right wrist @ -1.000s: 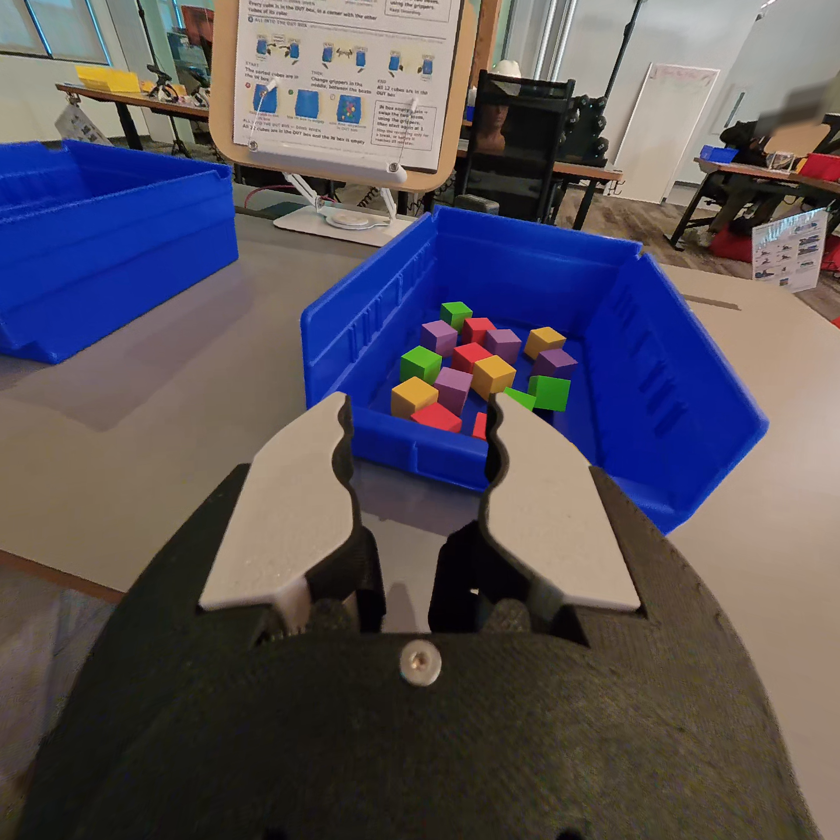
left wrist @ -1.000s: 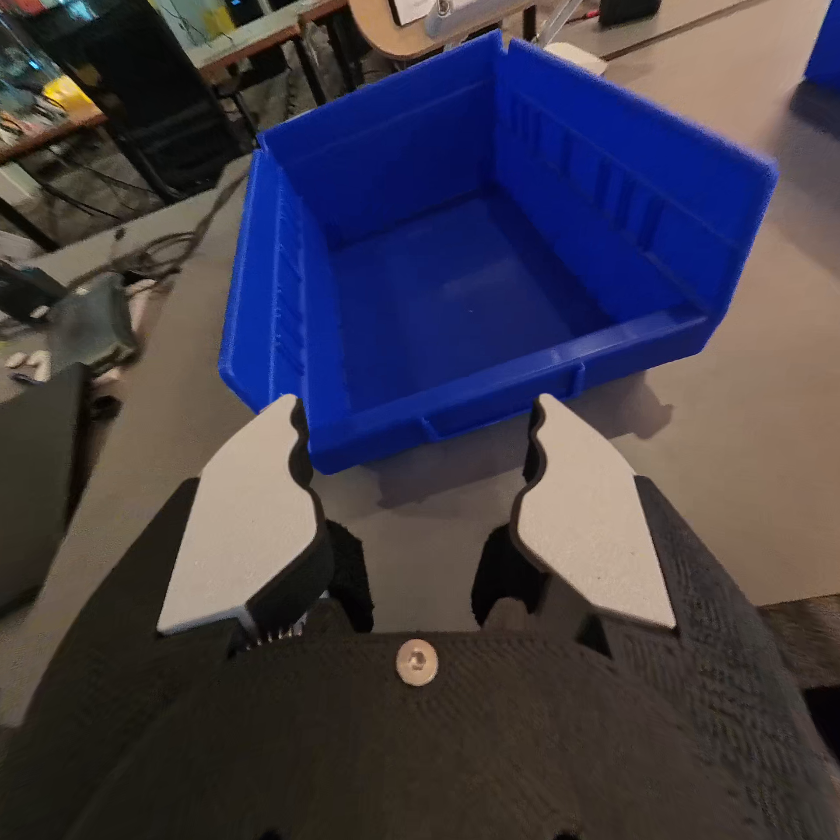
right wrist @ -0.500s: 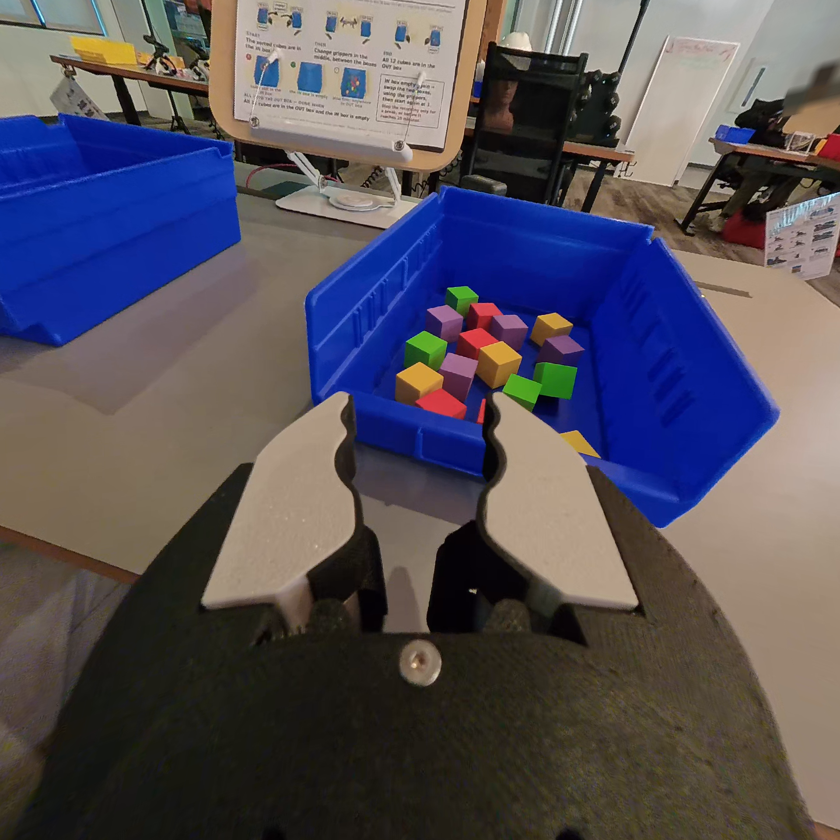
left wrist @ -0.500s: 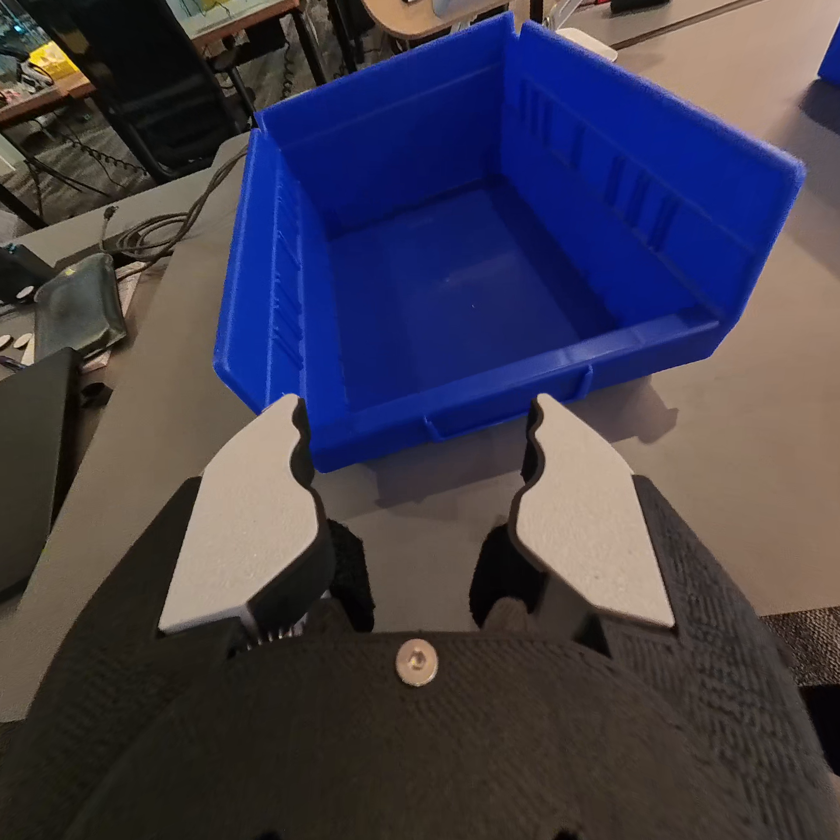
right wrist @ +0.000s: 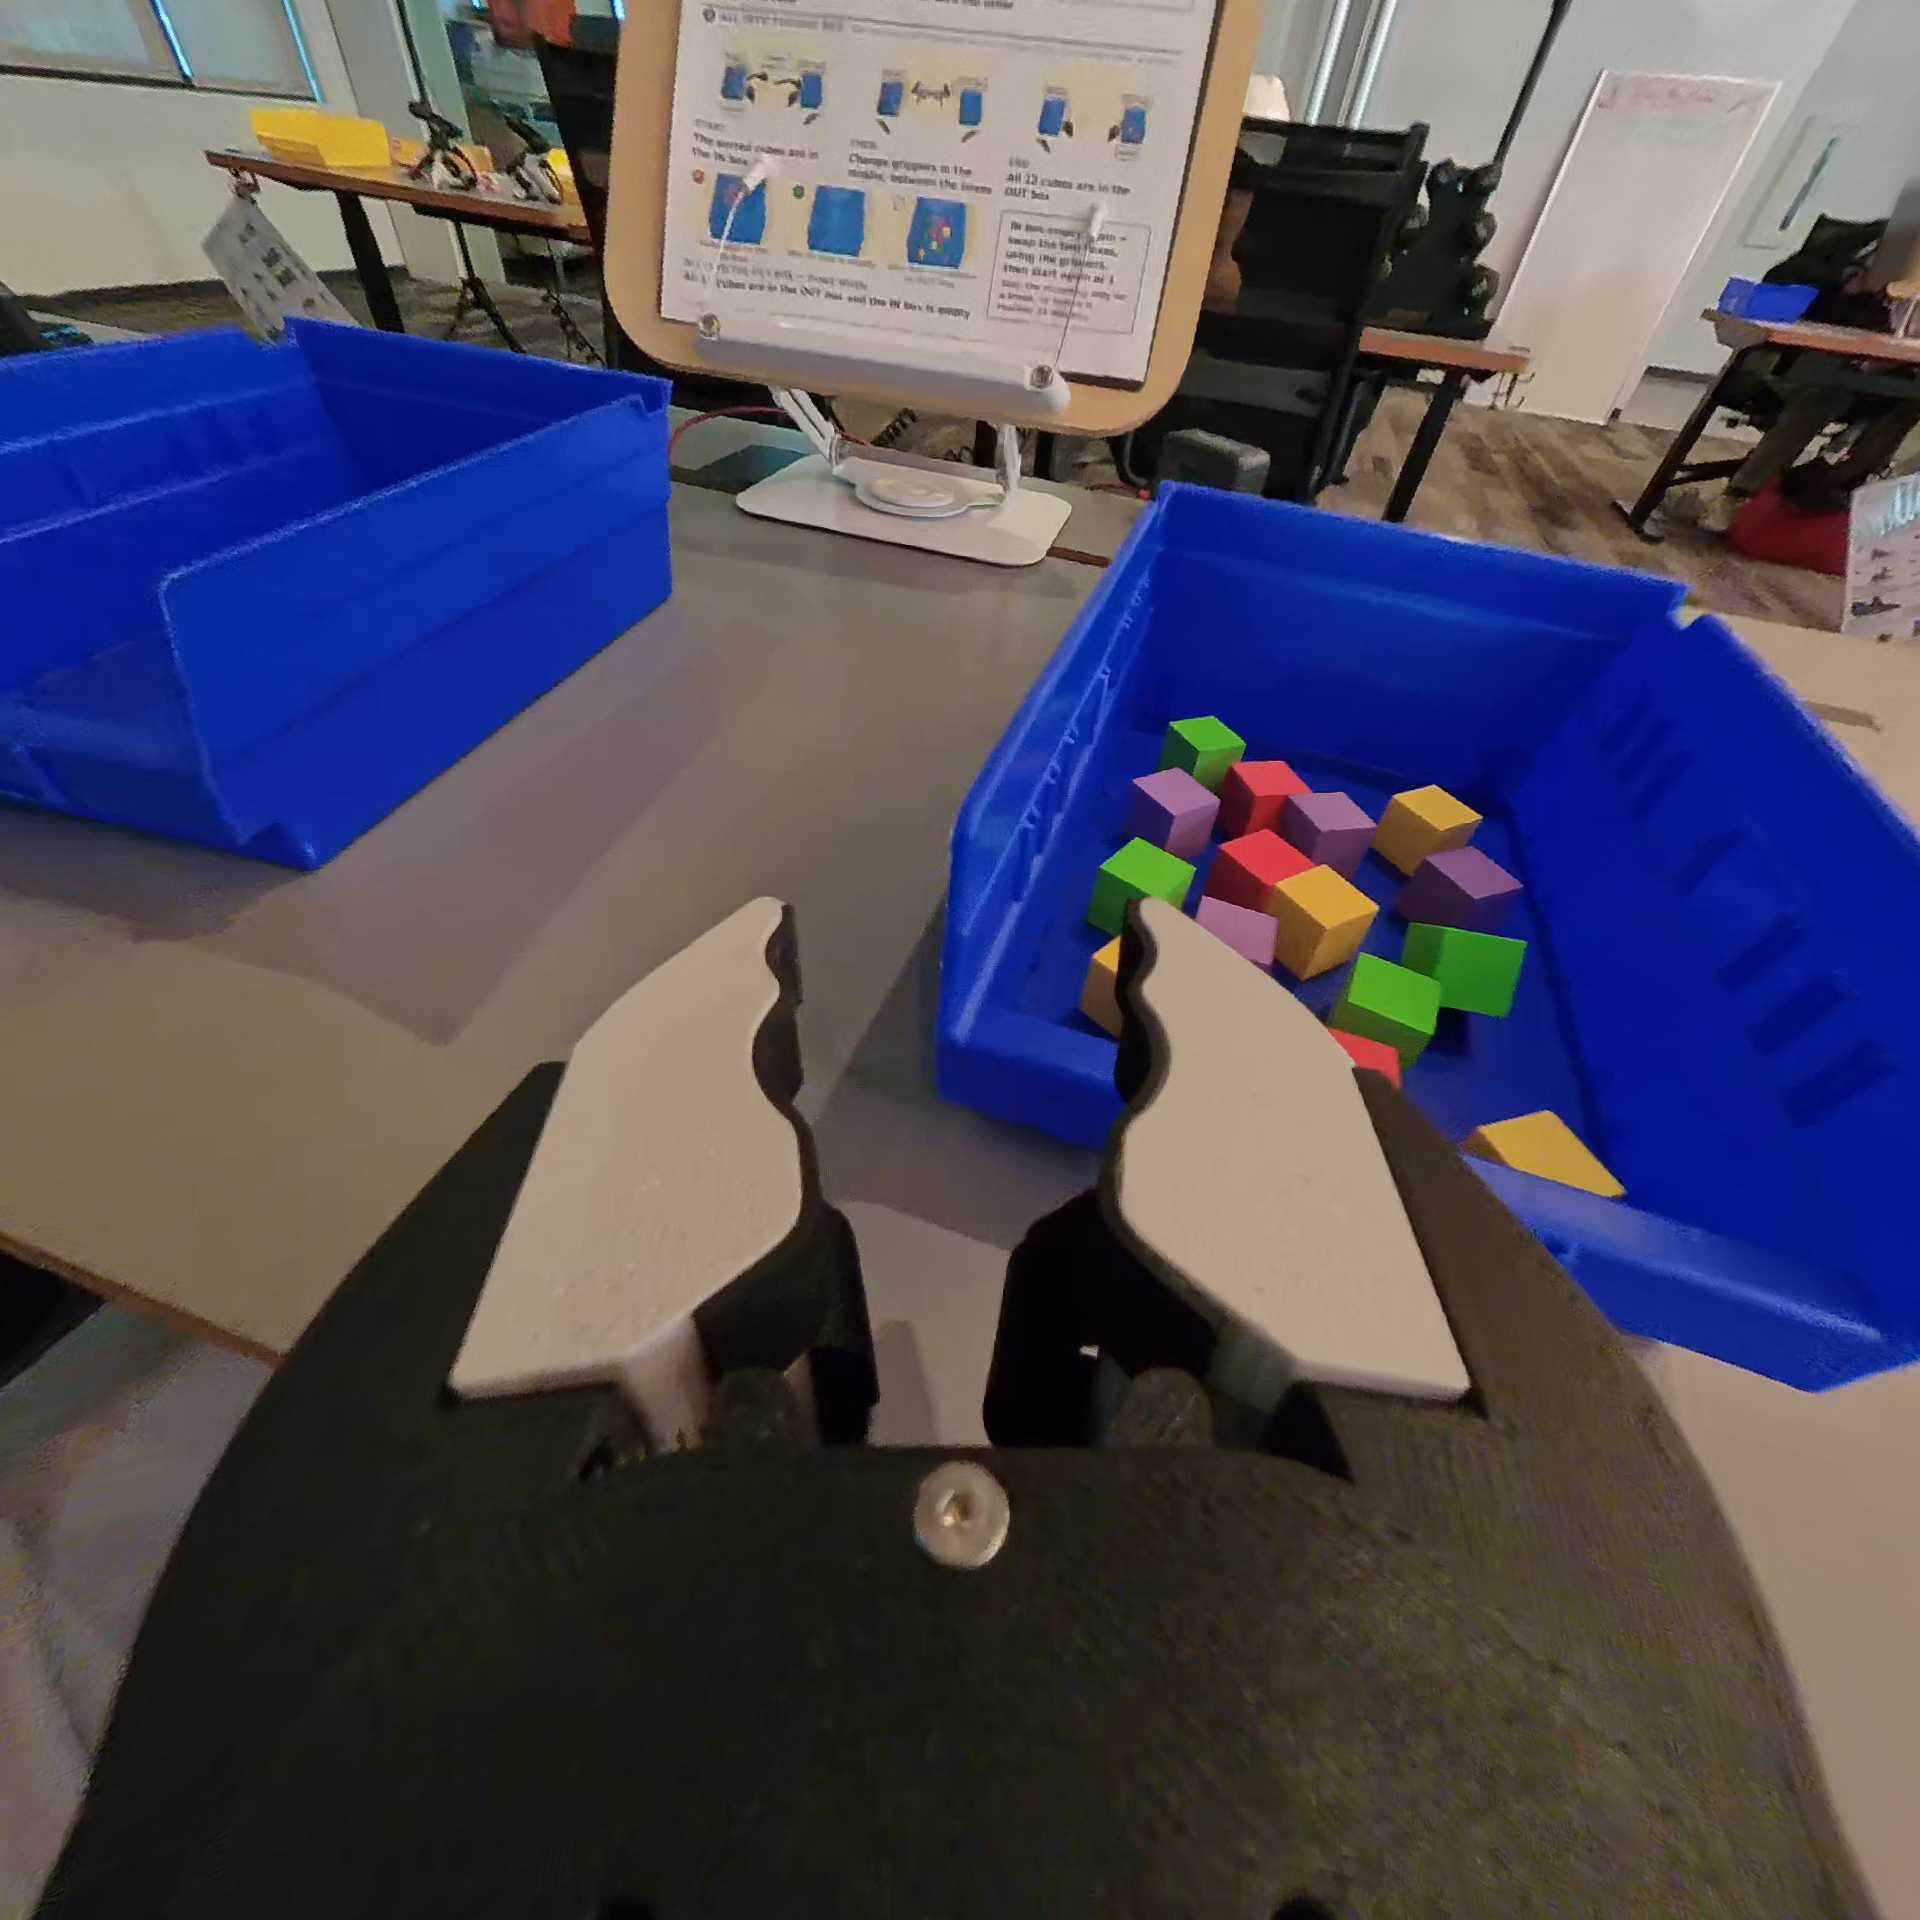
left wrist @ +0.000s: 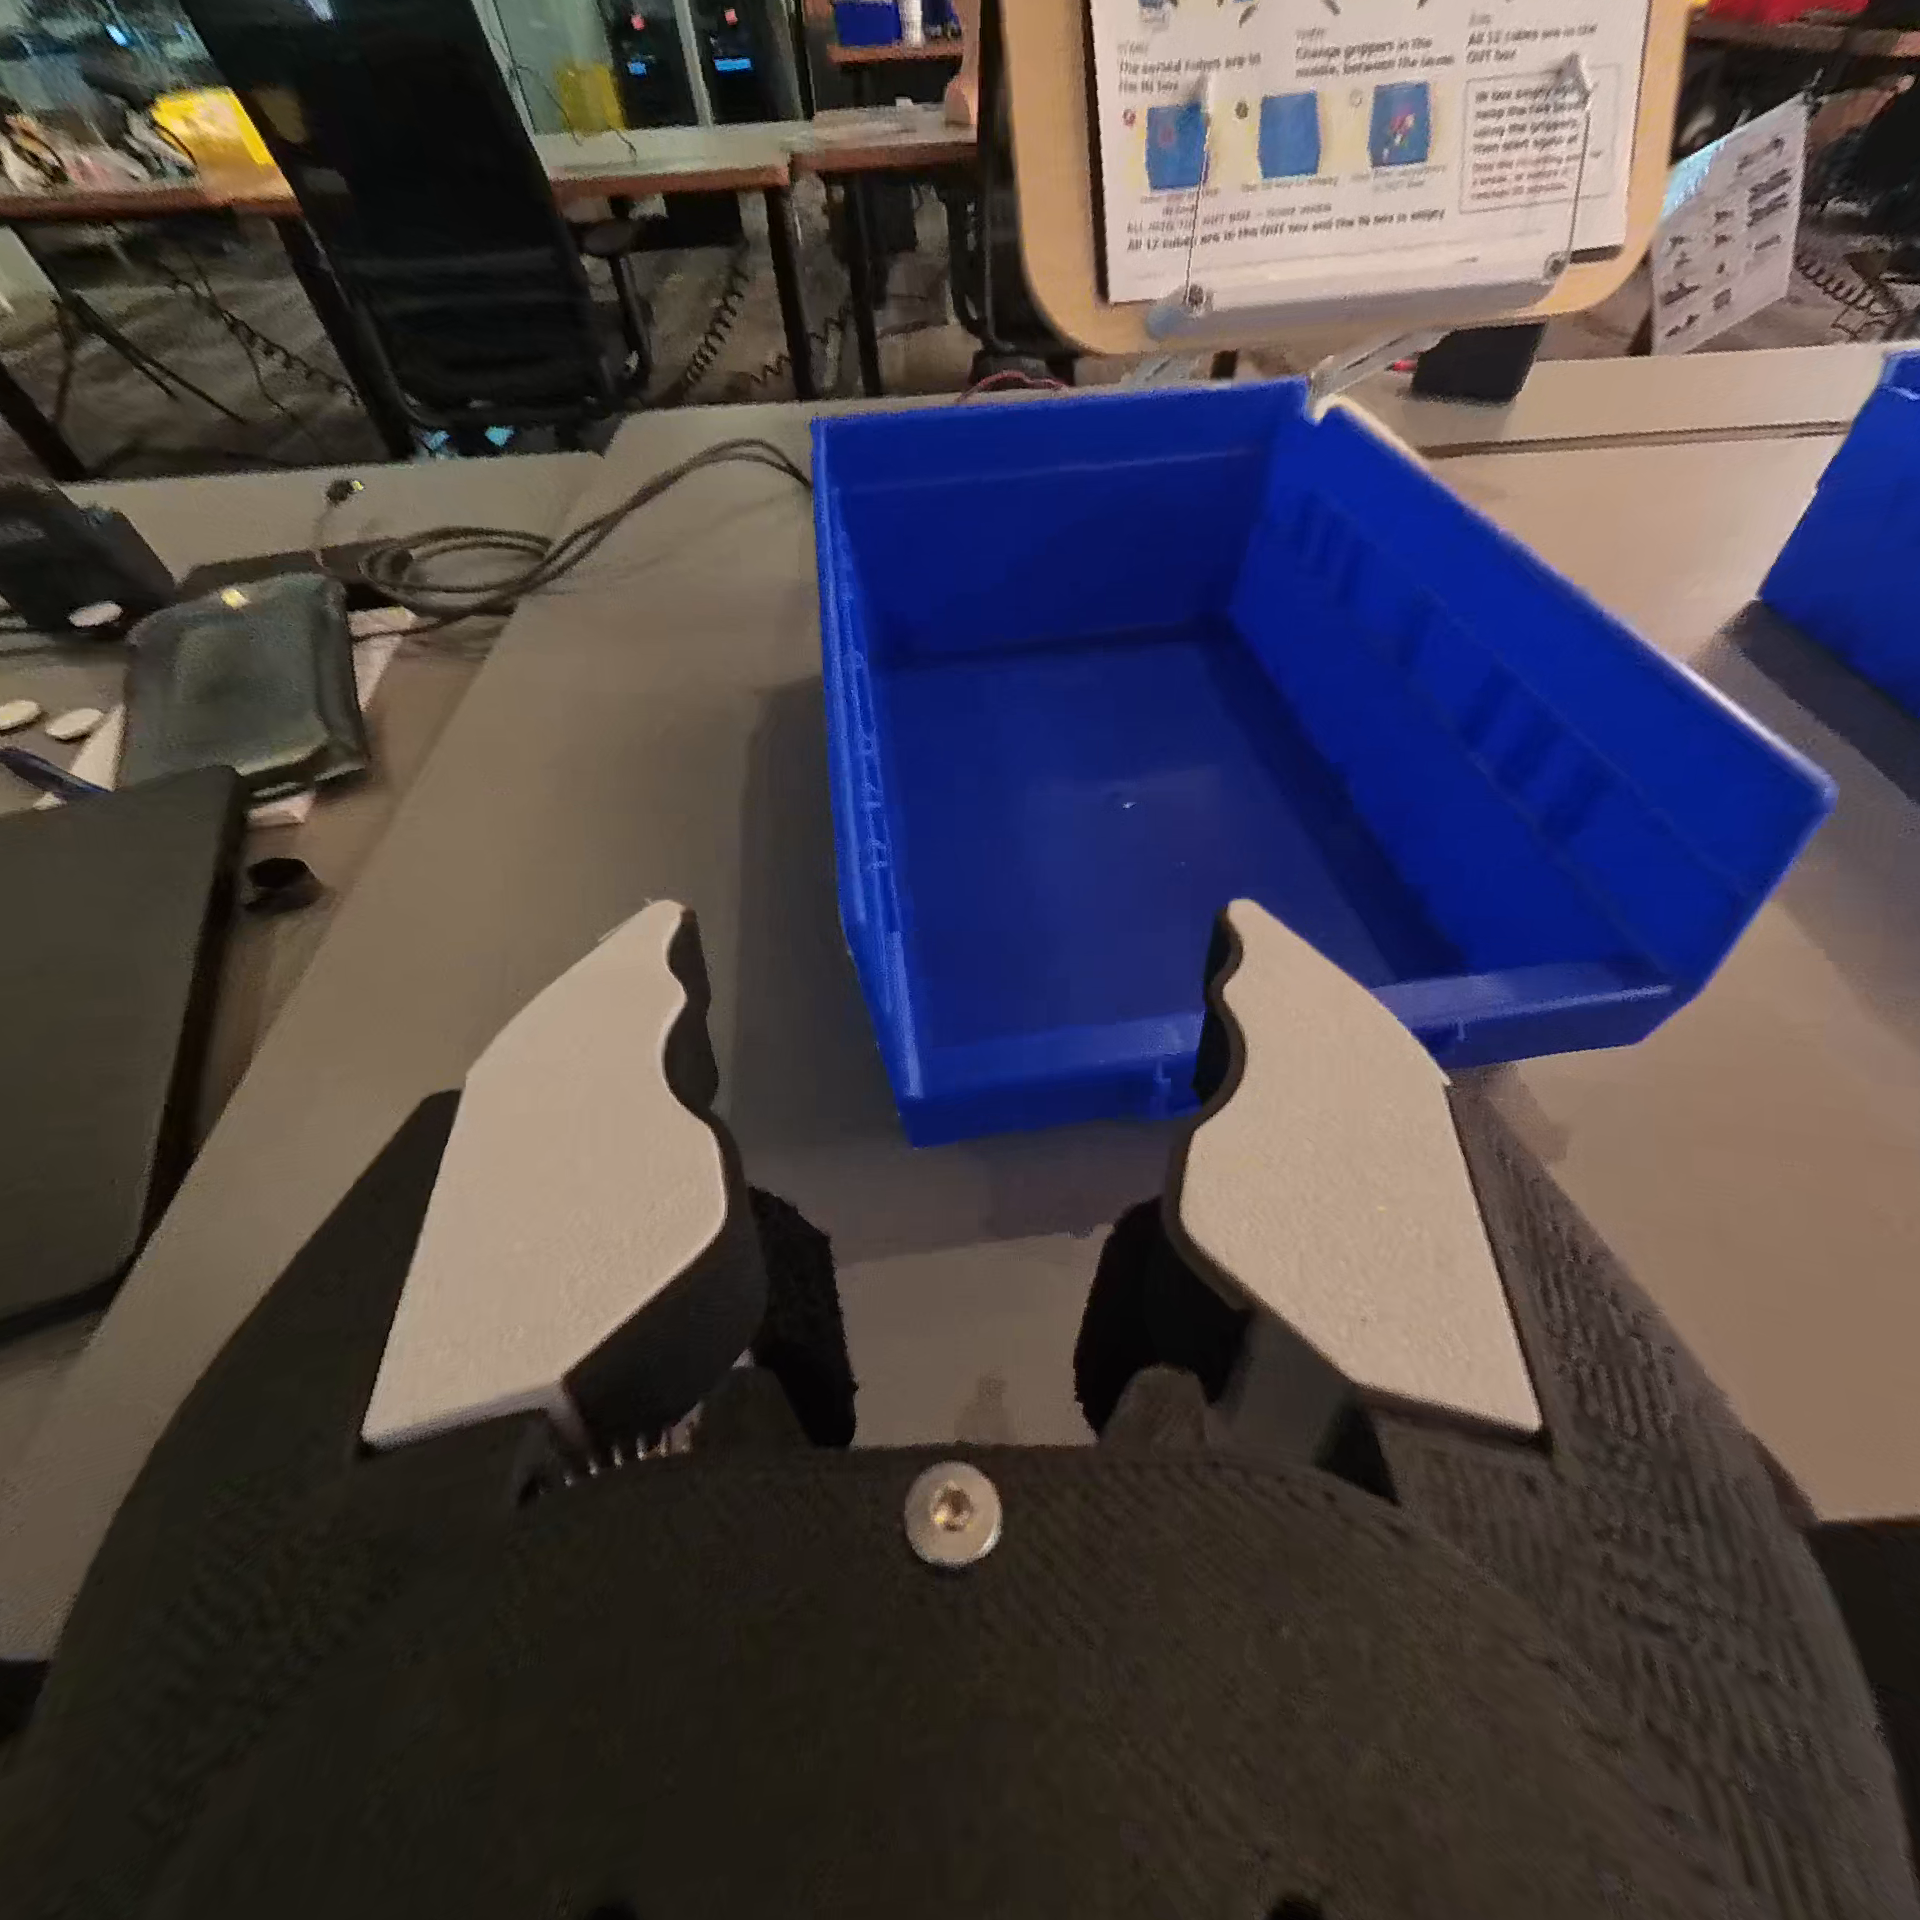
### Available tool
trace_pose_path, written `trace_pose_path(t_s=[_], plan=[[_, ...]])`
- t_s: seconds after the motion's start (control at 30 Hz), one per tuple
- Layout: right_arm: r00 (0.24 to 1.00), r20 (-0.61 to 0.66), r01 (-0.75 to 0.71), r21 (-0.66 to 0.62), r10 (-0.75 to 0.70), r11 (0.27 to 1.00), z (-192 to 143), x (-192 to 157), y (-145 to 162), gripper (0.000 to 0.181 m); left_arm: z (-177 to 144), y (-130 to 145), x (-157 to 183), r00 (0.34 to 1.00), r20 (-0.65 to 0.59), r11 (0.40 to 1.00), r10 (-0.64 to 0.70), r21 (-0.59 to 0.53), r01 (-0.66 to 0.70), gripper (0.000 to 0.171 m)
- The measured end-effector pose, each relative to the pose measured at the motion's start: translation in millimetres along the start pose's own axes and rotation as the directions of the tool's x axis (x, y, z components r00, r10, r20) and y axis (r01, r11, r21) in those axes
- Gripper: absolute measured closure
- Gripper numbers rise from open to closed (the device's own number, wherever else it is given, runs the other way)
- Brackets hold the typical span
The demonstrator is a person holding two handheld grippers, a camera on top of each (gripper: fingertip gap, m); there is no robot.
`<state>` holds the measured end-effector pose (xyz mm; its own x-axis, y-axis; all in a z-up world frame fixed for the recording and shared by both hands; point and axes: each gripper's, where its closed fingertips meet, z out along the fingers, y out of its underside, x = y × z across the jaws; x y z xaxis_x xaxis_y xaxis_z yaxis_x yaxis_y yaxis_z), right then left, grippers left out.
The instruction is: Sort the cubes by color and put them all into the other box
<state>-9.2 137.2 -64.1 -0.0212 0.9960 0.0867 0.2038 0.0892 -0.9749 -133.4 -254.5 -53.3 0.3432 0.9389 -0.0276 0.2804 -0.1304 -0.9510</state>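
**A:** What has changed for you since a second ago?

**B:** Both views have swung. Your left gripper [left wrist: 951, 966] had the empty blue bin [left wrist: 1507, 707] straight ahead; now that bin sits right of centre, with its near corner showing between your fingers. The jaws stand wide apart as before, with nothing in them. They hang over the grey table [left wrist: 644, 727], just short of the bin.

**A:** And the other side?

**B:** It's the same turn. Your right gripper [right wrist: 956, 914] faced the bin of cubes [right wrist: 1714, 883]; now that bin lies to its right and the empty one fills the left. The instruction board [right wrist: 914, 177] stands between them at the back. The jaws are apart, less widely, and hold nothing. The right finger overlaps the bin's near corner.

**A:** What's the count, from the left?

**B:** There are two blue bins and one board. In the right bin you have four green cubes [right wrist: 1138, 881], four purple cubes [right wrist: 1330, 831], three red cubes [right wrist: 1257, 868] and four yellow cubes [right wrist: 1325, 920]. That makes fifteen in sight, and your finger may hide more.
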Motion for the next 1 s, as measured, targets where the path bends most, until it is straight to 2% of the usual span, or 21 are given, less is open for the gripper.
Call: trace_pose_path(t_s=[0.17, 0.3, 0.4, 0.5, 0.57, 0.67, 0.83, 1.0], plan=[[0.998, -0.048, -0.032, -0.084, 0.028, 0.996, 26.6, -2.0, 5.4, 0.131, 21.0, 8.0, -1.8, 0.992, -0.070, 0.994, -0.109, -0.022, 0.108, 0.080], [0.995, -0.098, -0.007, -0.127, -0.006, 0.992, 44.2, 2.2, 7.7, 0.138, 35.4, 18.5, -8.3, 0.987, -0.061, 0.988, -0.151, -0.051, 0.148, 0.079], [0.995, -0.094, -0.030, -0.149, 0.016, 0.988, 58.0, 2.1, 6.6, 0.152, 45.8, 27.0, -9.8, 0.983, -0.050, 0.982, -0.179, -0.075, 0.175, 0.083], [0.993, -0.113, -0.046, -0.167, 0.027, 0.985, 67.9, 6.9, 6.2, 0.165, 55.6, 33.2, -7.0, 0.985, -0.058, 0.981, -0.165, -0.111, 0.158, 0.102], [0.994, -0.106, -0.042, -0.177, 0.023, 0.983, 71.2, 6.6, 5.9, 0.167, 60.0, 35.6, -6.0, 0.991, -0.062, 0.985, -0.118, -0.130, 0.110, 0.139], [0.992, -0.115, 0.020, -0.197, -0.043, 0.980, 72.4, 6.4, 5.9, 0.169, 61.8, 37.5, -15.1, 0.998, -0.016, 0.988, -0.064, -0.140, 0.061, 0.164], [0.996, -0.033, 0.076, -0.196, -0.084, 0.978, 71.2, -5.2, 4.7, 0.171, 50.3, 42.0, -20.8, 0.992, 0.042, 0.976, -0.122, -0.178, 0.127, 0.167], [0.993, 0.064, 0.109, -0.178, -0.099, 0.978, 70.0, -23.8, 1.4, 0.174, 17.3, 51.5, -18.0, 0.972, 0.152, 0.963, -0.177, -0.176, 0.203, 0.167]])
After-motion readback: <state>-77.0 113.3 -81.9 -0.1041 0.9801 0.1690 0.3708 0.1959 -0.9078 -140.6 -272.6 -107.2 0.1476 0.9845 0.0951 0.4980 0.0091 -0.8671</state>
